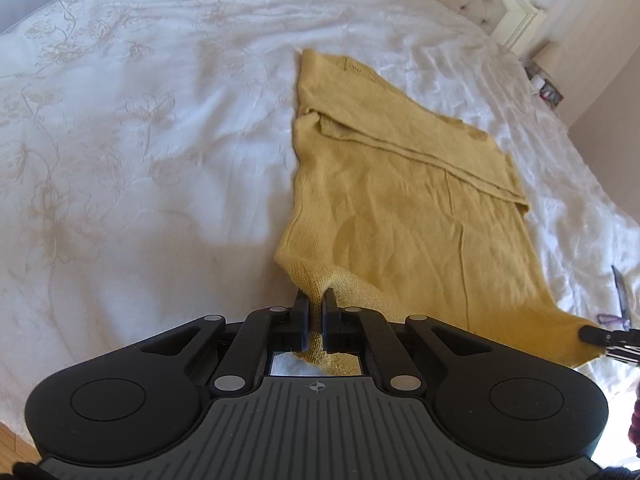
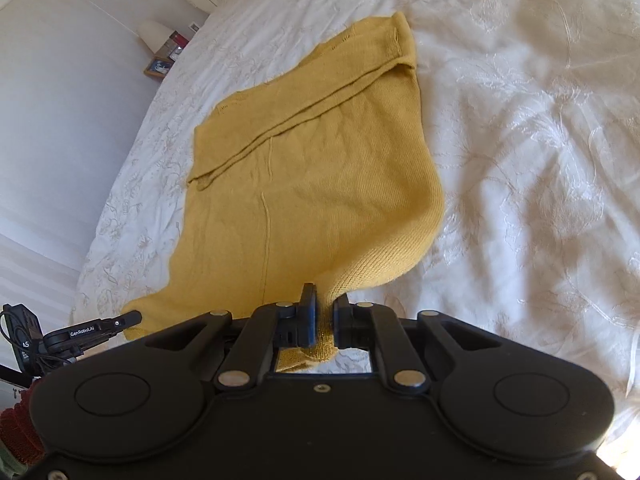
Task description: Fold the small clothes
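Both tongs, left [image 1: 315,312] and right [image 2: 325,316], pinch the yellow sweater's [image 1: 400,208] near corners; lift evenly, then fold it away across the bed [image 1: 140,120].

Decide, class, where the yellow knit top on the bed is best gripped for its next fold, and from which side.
Grip the yellow knit top at its two near hem corners, coming from the near bed edge. The far part is already folded flat, so only that edge lifts freely. Left gripper and right gripper pinch there now.
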The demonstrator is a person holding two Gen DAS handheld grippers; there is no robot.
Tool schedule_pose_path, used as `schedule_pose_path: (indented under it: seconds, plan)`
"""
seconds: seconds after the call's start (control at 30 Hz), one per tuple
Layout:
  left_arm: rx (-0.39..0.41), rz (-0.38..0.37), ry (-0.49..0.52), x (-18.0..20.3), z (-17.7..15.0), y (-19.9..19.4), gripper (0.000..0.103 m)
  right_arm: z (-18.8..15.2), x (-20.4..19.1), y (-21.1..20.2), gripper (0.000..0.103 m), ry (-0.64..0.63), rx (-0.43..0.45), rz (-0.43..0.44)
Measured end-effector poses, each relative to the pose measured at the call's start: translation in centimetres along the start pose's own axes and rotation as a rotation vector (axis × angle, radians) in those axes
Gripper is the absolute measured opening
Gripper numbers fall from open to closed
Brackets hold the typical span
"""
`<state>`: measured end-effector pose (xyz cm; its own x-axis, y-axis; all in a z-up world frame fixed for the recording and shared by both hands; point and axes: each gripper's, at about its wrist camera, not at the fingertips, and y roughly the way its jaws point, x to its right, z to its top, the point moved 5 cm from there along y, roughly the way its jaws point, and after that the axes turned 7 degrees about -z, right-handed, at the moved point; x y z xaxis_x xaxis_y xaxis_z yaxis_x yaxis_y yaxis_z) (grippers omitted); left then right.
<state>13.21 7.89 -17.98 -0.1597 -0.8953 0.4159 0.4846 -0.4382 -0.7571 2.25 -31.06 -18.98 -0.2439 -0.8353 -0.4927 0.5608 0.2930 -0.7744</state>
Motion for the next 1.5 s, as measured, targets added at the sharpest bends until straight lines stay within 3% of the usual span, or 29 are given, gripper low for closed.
schedule_pose_path:
  seconds: [0.23, 0.47, 0.73, 1.03, 1.13, 1.23, 1.3, 1.37, 1.5]
  plan:
    - [0.118, -0.053, 0.013, 1.7, 7.0, 0.4, 0.005, 6.7, -1.2, -0.1, 0.015, 0.024, 0.110, 0.044]
    - [0.194, -0.091, 0.010, 2.6, 14.8, 3.6, 0.005, 14.4, -1.9, 1.9, 0.015, 0.040, 0.199, 0.050]
    - [0.170, -0.105, 0.040, 2.9, 20.7, 9.5, 0.005, 20.7, -2.0, 6.8, 0.015, 0.059, 0.223, -0.010]
    - [0.095, -0.031, 0.042, 0.9, 23.2, 14.9, 0.006, 23.9, -0.6, 12.9, 0.015, 0.092, 0.139, -0.093]
    - [0.075, -0.010, 0.047, 0.3, 23.7, 16.2, 0.009, 24.5, -0.1, 14.3, 0.023, 0.113, 0.113, -0.116]
    - [0.073, -0.007, 0.039, -0.4, 24.3, 17.1, 0.036, 25.1, 0.3, 15.2, 0.029, 0.127, 0.111, -0.134]
    - [0.079, -0.007, 0.028, -0.9, 24.7, 17.4, 0.050, 25.5, 0.5, 15.4, 0.049, 0.126, 0.124, -0.143]
    - [0.084, 0.007, 0.035, -1.0, 24.9, 17.3, 0.054, 25.9, 0.6, 15.0, 0.069, 0.117, 0.156, -0.142]
    - [0.090, 0.001, 0.123, 0.6, 24.2, 16.4, 0.057, 25.8, 0.2, 14.0, 0.071, 0.056, 0.195, -0.185]
